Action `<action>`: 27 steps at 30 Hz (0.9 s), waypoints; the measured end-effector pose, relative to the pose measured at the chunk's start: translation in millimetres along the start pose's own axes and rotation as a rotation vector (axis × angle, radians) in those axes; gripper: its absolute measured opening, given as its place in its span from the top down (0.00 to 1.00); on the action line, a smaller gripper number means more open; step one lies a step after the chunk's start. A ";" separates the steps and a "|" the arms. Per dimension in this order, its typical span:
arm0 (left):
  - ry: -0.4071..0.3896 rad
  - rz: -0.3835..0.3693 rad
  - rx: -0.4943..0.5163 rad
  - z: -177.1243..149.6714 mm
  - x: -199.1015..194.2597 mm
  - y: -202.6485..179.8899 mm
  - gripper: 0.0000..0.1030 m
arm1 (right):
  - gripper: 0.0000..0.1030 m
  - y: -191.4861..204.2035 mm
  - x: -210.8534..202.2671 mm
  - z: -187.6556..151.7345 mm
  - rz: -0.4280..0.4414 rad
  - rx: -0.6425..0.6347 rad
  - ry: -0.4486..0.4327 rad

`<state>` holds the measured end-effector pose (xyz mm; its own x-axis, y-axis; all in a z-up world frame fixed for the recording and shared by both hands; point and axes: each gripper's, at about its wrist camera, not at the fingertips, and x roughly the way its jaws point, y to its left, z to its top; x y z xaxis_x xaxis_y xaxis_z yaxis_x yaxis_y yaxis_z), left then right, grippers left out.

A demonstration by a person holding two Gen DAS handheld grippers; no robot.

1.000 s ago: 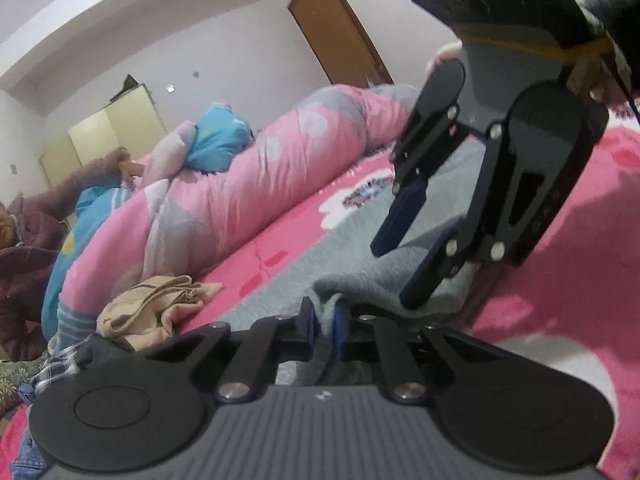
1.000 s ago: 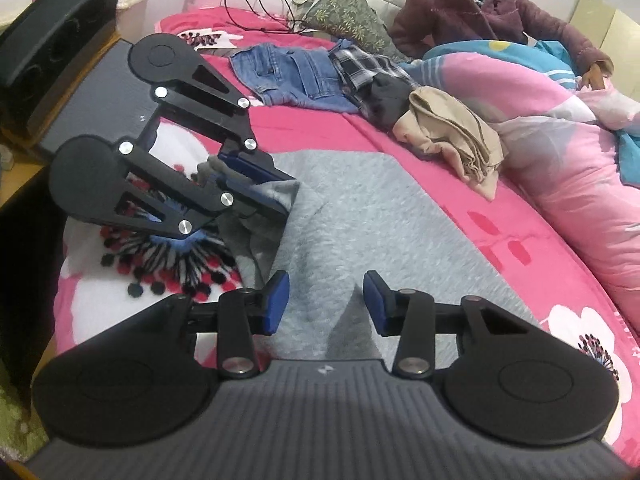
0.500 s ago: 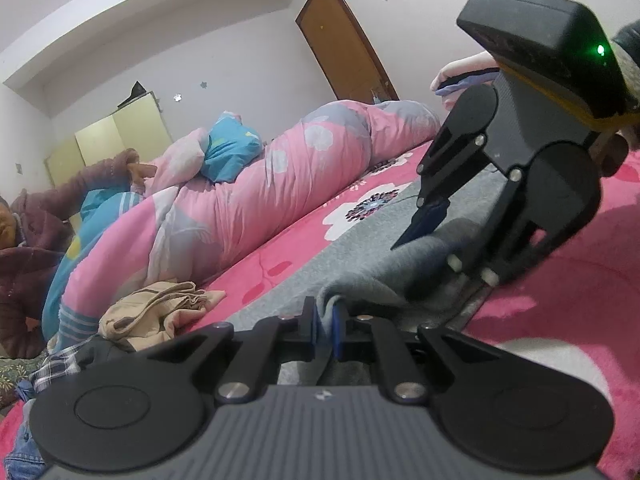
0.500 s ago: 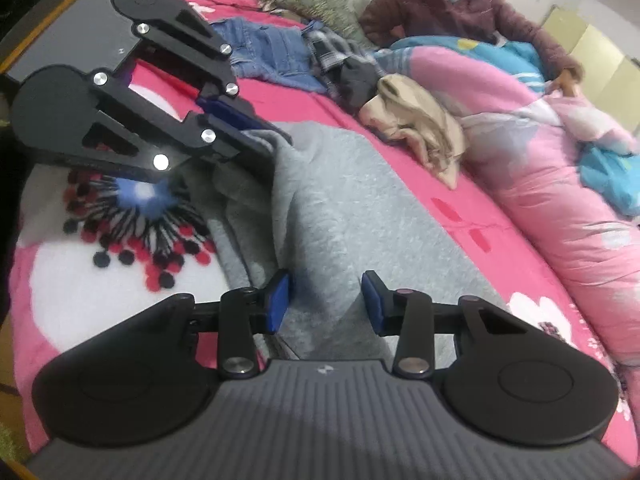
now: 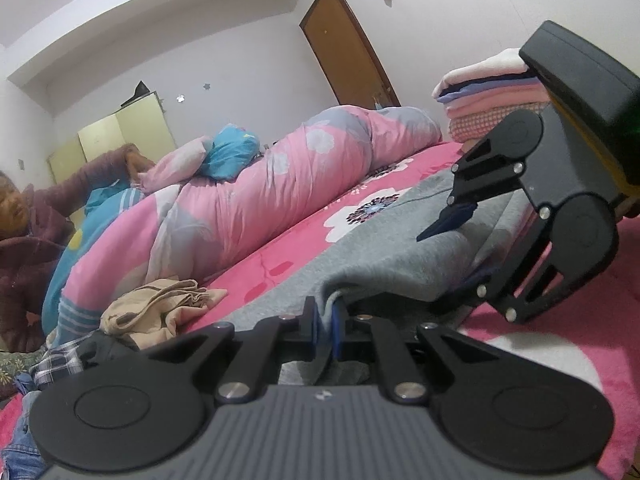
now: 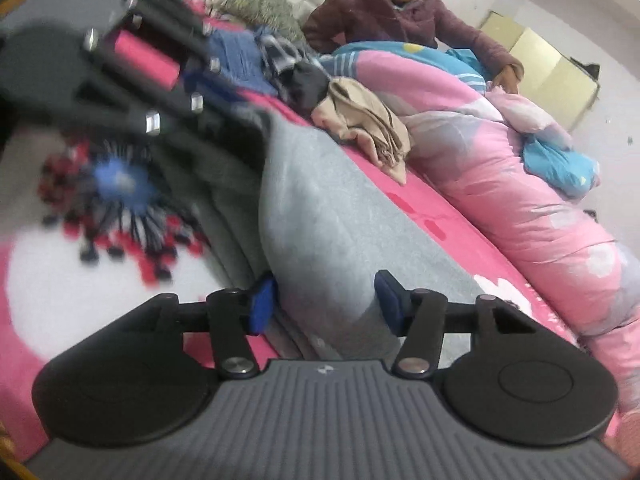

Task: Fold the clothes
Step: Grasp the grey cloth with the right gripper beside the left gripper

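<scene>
A grey garment (image 5: 380, 252) lies spread on the pink flowered bed cover (image 5: 560, 340), with one edge lifted into a fold. My left gripper (image 5: 325, 320) is shut on that raised edge, low at the front of the left wrist view. In the right wrist view the left gripper (image 6: 240, 120) shows blurred at the upper left, still pinching the cloth. My right gripper (image 6: 326, 302) straddles the same fold of the grey garment (image 6: 320, 220) further along. Its jaws are opening, with the cloth between the blue pads (image 6: 260, 304). In the left wrist view the right gripper (image 5: 444, 264) has one finger over the fold and one under it.
A stack of folded clothes (image 5: 492, 92) stands at the far right of the bed. A rolled pink quilt (image 5: 280, 200) runs along the far side, with a person in a maroon jacket (image 6: 400, 24) behind it. A crumpled beige garment (image 6: 368, 124), jeans and a plaid shirt (image 6: 276, 52) lie past the grey one.
The right gripper came down over the garment's lifted edge, narrowed its jaws, then widened them again. The left gripper stayed shut on the cloth in about the same place.
</scene>
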<state>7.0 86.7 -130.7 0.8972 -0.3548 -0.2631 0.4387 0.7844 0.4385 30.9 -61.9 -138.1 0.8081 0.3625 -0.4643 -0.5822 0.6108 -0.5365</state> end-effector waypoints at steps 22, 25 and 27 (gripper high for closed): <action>0.018 0.010 0.009 -2.1 7.2 0.0 0.93 | 0.48 -77.8 -37.0 15.0 0.317 0.478 -0.224; 0.015 0.013 0.023 -1.3 6.2 0.0 0.93 | 0.48 -93.8 -25.5 17.2 0.316 0.534 -0.220; 0.011 0.014 0.024 -0.3 5.4 0.4 0.92 | 0.48 -89.9 -12.9 20.2 0.311 0.470 -0.170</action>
<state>12.0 85.3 -132.1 0.9027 -0.3383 -0.2658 0.4274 0.7765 0.4630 74.7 -107.3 -69.7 0.6315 0.6587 -0.4091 -0.7236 0.6902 -0.0058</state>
